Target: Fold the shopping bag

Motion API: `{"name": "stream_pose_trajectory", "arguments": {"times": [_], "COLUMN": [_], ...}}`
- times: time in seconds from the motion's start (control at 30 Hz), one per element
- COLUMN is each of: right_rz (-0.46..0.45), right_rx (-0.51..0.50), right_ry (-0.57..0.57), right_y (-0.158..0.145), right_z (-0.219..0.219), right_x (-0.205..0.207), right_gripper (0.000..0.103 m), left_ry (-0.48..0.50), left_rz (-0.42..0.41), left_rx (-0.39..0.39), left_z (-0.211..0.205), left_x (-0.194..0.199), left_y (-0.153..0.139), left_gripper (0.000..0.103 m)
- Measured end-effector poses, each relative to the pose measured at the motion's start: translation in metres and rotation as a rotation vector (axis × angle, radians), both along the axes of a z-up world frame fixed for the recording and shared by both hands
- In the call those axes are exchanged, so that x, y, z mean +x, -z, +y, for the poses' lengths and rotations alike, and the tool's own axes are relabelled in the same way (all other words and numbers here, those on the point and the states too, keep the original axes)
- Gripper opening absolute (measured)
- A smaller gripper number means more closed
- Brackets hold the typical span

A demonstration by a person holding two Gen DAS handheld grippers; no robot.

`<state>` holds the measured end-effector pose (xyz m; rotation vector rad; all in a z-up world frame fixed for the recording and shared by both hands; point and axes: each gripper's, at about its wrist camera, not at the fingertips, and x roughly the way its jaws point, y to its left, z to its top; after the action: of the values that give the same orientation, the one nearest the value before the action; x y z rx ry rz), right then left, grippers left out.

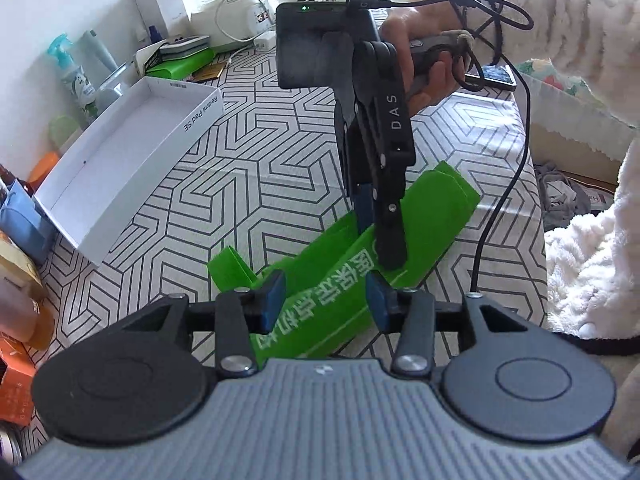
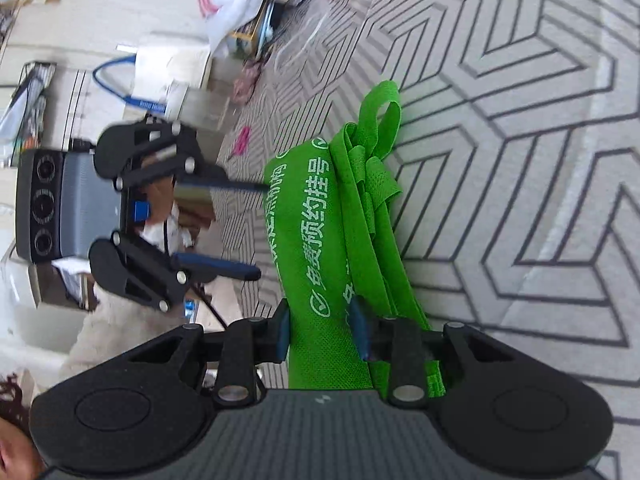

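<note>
A green shopping bag [image 1: 320, 280] with white printed characters lies folded into a long narrow strip on the patterned tablecloth. It also shows in the right wrist view [image 2: 320, 248], its handles [image 2: 376, 132] bunched at the far end. My left gripper [image 1: 326, 300] is open, its blue pads either side of the strip's near end. My right gripper [image 2: 322, 330] has its pads close around the strip and appears shut on it. In the left wrist view the right gripper [image 1: 378, 248] points down onto the strip's middle. In the right wrist view the left gripper [image 2: 260, 228] stands open beside the bag.
An open white box lid [image 1: 120, 160] lies on the table to the left. Bottles, boxes and cables [image 1: 160, 48] crowd the back left by the wall. A phone [image 1: 496, 76] lies at the back right. The tablecloth [image 2: 520, 160] stretches to the right.
</note>
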<state>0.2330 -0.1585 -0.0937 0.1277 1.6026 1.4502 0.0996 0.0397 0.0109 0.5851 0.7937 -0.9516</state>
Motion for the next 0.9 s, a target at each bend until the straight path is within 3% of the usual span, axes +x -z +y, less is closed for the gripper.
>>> {"name": "stream_pose_trajectory", "arguments": {"times": [0.1, 0.17, 0.27, 0.33, 0.43, 0.5, 0.6, 0.77, 0.83, 0.9], "right_rz": [0.002, 0.005, -0.015, -0.056, -0.167, -0.350, -0.498, -0.620, -0.581, -0.444], "right_rx": [0.003, 0.005, 0.004, 0.001, 0.003, 0.015, 0.016, 0.013, 0.005, -0.008], "right_ry": [-0.023, -0.024, -0.028, -0.032, -0.035, -0.018, 0.035, 0.131, 0.176, 0.235], "right_y": [-0.002, -0.002, -0.005, -0.010, -0.023, -0.040, -0.051, -0.057, -0.056, -0.048], "right_z": [-0.001, -0.002, -0.001, -0.002, -0.005, -0.011, -0.021, -0.035, -0.041, -0.043], "right_x": [-0.003, -0.002, -0.004, -0.007, -0.015, -0.034, -0.058, -0.083, -0.081, -0.066], "right_gripper": [0.031, 0.031, 0.030, 0.030, 0.032, 0.034, 0.036, 0.037, 0.036, 0.035], "left_ry": [-0.002, -0.065, -0.237, -0.268, -0.329, -0.354, -0.361, -0.366, -0.353, -0.329], "left_rz": [0.098, 0.161, 0.345, 0.381, 0.445, 0.489, 0.501, 0.500, 0.469, 0.422], "left_rx": [0.015, -0.015, -0.103, -0.107, -0.115, -0.128, -0.130, -0.134, -0.124, -0.107], "left_z": [-0.004, -0.002, 0.008, 0.008, 0.007, 0.007, 0.007, 0.007, 0.005, 0.005], "left_x": [0.006, 0.016, 0.041, 0.045, 0.047, 0.050, 0.050, 0.047, 0.042, 0.037], "left_y": [0.014, 0.020, 0.024, 0.027, 0.035, 0.040, 0.042, 0.044, 0.041, 0.035], "left_gripper": [0.055, 0.057, 0.057, 0.058, 0.058, 0.058, 0.058, 0.058, 0.058, 0.058]}}
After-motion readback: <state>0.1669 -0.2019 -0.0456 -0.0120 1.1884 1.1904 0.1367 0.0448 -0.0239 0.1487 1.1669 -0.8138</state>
